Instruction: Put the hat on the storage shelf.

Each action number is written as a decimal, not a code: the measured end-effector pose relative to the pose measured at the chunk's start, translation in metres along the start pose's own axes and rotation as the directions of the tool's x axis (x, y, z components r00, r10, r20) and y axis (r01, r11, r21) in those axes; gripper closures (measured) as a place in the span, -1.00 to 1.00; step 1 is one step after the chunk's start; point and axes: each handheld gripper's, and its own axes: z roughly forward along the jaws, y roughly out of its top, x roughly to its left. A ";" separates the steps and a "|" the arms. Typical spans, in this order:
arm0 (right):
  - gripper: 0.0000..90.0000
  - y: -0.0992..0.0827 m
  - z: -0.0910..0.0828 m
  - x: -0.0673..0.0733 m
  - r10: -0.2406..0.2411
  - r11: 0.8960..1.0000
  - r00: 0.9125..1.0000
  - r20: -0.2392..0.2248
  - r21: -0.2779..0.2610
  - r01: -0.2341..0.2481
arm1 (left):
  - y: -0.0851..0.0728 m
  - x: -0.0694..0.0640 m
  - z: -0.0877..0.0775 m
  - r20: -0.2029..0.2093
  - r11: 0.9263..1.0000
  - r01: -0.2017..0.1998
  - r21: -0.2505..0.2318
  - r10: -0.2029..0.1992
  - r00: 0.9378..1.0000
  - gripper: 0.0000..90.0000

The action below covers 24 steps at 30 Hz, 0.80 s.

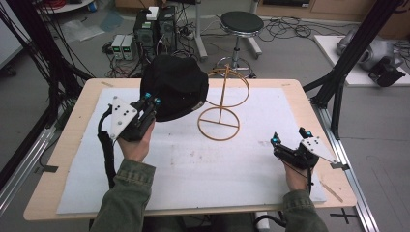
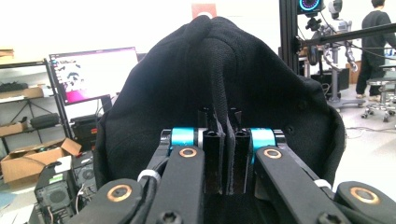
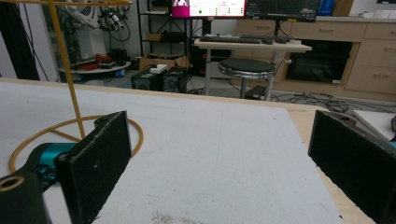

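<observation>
high view: left gripper (image 1: 151, 100) pinches a fold of the black hat (image 1: 175, 93), jaws pressed together on the fabric, hat lifted off the mat (image 1: 203, 159). wire stand (image 1: 223, 104) sits just right of the hat, upright, top ring about level with the hat; looks touching at the brim, hard to tell. left hand is the nearer one. right gripper (image 1: 289, 137) rests spread and empty, well apart at the table's right.

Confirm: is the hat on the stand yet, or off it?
Off. The left gripper holds the hat by a pinched fold, lifted beside the stand, whose top ring is bare.
</observation>
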 end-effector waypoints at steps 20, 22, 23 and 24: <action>-0.89 0.001 -0.002 -0.002 0.004 1.000 1.000 0.026 -0.019 -0.004 | 0.018 -0.026 0.058 0.069 0.999 0.008 -0.034 -0.005 0.998 0.94; -0.89 0.001 -0.002 -0.002 0.004 1.000 1.000 0.023 -0.014 -0.003 | 0.018 -0.027 0.066 0.072 0.999 0.018 -0.036 -0.015 0.997 0.94; -0.89 0.001 -0.002 -0.002 0.005 1.000 1.000 0.023 -0.013 -0.004 | 0.018 -0.027 0.069 0.073 0.999 0.020 -0.033 -0.018 0.997 0.94; -0.89 0.001 -0.002 -0.001 0.000 1.000 1.000 0.019 -0.015 0.000 | 0.017 -0.028 0.072 0.075 0.999 0.025 -0.030 -0.022 0.997 0.94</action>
